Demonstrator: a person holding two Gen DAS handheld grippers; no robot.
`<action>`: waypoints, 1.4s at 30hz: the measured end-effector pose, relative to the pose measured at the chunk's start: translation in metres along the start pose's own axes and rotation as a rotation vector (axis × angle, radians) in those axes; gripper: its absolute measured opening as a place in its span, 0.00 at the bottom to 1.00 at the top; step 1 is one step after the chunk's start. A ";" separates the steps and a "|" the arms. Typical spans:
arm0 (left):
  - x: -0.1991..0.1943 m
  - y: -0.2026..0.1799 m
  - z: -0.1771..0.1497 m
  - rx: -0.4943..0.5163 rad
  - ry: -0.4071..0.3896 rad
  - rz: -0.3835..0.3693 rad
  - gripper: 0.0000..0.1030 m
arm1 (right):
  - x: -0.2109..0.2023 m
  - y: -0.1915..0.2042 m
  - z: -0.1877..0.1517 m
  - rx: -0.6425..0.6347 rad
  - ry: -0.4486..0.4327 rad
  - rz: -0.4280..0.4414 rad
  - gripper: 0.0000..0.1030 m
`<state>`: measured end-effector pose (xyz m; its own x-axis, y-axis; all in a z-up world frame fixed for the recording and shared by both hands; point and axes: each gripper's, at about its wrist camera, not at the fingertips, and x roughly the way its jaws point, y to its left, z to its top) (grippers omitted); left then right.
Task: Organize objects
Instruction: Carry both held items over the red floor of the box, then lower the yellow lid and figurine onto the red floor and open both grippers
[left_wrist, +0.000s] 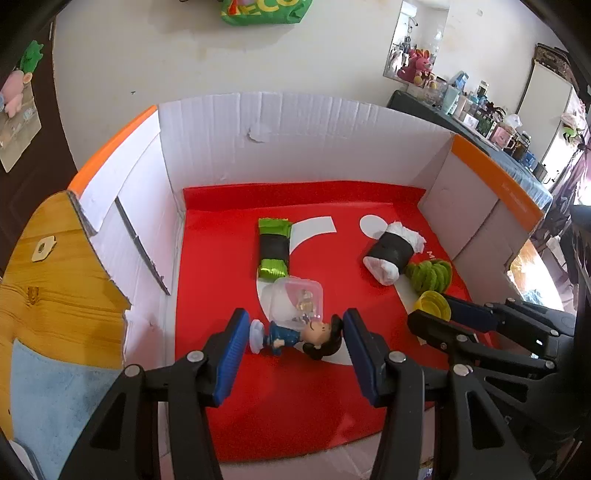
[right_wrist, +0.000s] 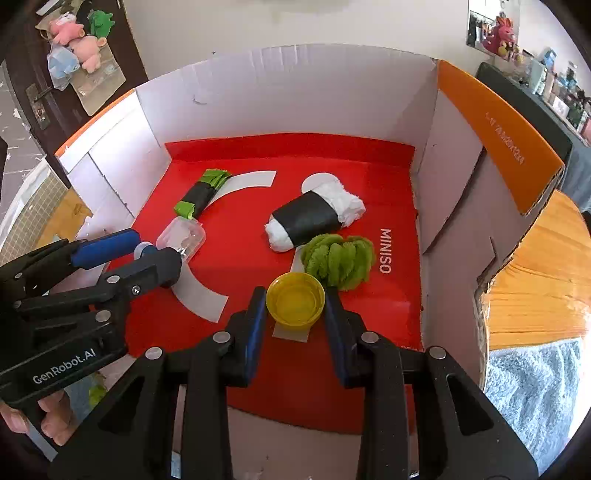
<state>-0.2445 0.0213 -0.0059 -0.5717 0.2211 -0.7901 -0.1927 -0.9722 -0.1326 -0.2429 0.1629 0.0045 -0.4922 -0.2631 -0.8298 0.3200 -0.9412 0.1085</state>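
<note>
The little doll (left_wrist: 301, 334) lies on its side on the red floor of the cardboard box (left_wrist: 295, 140), lengthwise between the blue pads of the left hand-held gripper (left_wrist: 293, 339). The pads stand spread, one just beside the doll's base, the other at its head, so it looks bracketed but not clenched. It is probably light, hard and smooth; squeezed end to end it could pop out, so the middle of the body seems the safer hold. A clear plastic tub (left_wrist: 295, 301) touches it from behind and may get nudged.

The right hand-held gripper (right_wrist: 295, 304) has the yellow cap (right_wrist: 295, 302) between its pads, seemingly pinched. The cap looks light and stiff, with the green fuzzy thing (right_wrist: 338, 260) crowding its far side. A white bundle (right_wrist: 314, 219) and a green bundle (right_wrist: 203, 194) lie further back.
</note>
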 end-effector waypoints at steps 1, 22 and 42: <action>0.000 0.000 0.000 0.000 -0.001 0.002 0.53 | 0.000 -0.001 0.000 0.000 -0.001 -0.001 0.28; -0.001 -0.001 -0.006 -0.005 0.017 -0.009 0.53 | -0.001 -0.003 0.002 0.002 -0.014 0.002 0.29; 0.013 0.002 -0.010 -0.022 0.053 0.010 0.53 | -0.004 -0.002 0.001 -0.014 -0.007 0.001 0.29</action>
<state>-0.2442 0.0210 -0.0227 -0.5306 0.2081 -0.8217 -0.1693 -0.9759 -0.1378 -0.2422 0.1652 0.0077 -0.4971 -0.2658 -0.8260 0.3317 -0.9378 0.1021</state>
